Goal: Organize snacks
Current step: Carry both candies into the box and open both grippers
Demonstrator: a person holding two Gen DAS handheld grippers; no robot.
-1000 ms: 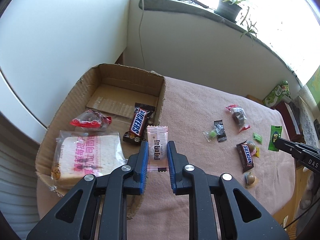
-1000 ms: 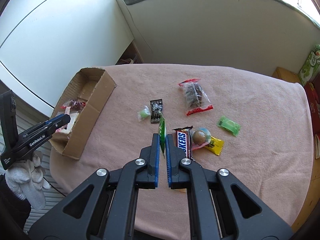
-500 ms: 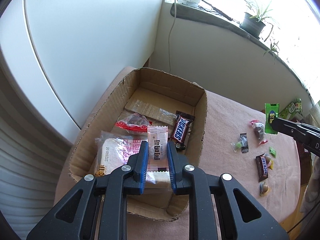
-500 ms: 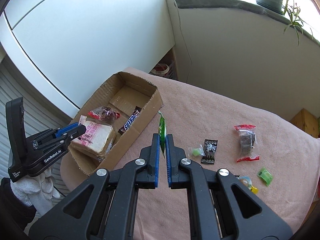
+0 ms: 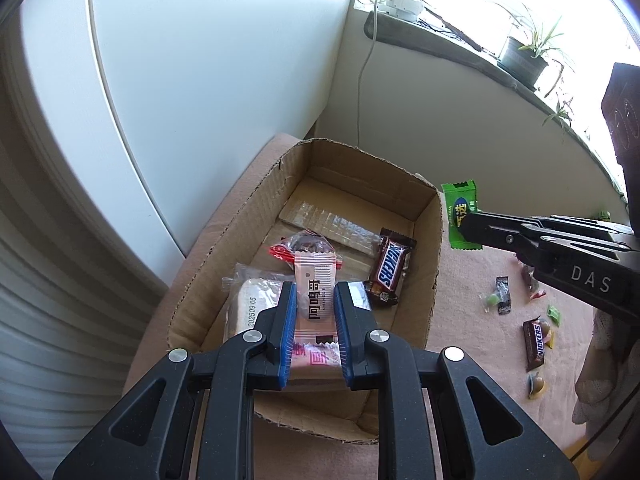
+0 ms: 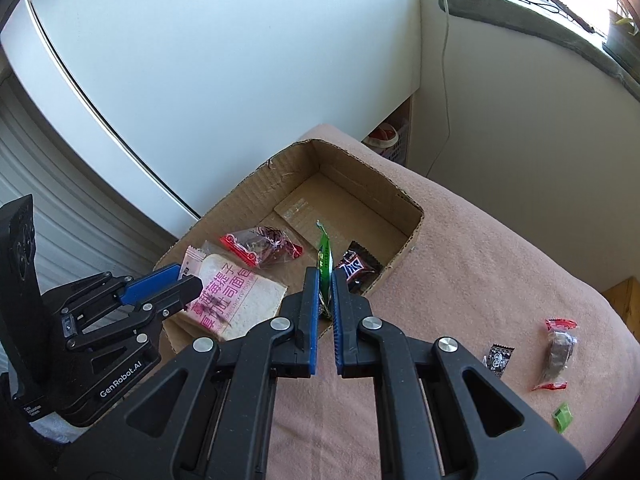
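Tilting down over the box point(image 5: 256, 216), both grippers clamp packets.

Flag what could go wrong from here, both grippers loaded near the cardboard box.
1. The right gripper pinches the thin green wrapped candy edge-on; it could slip out short of the open brown cardboard box.
2. The left gripper, holding the pink-and-white wrapped snack, hangs close beside it over the box; they may collide.
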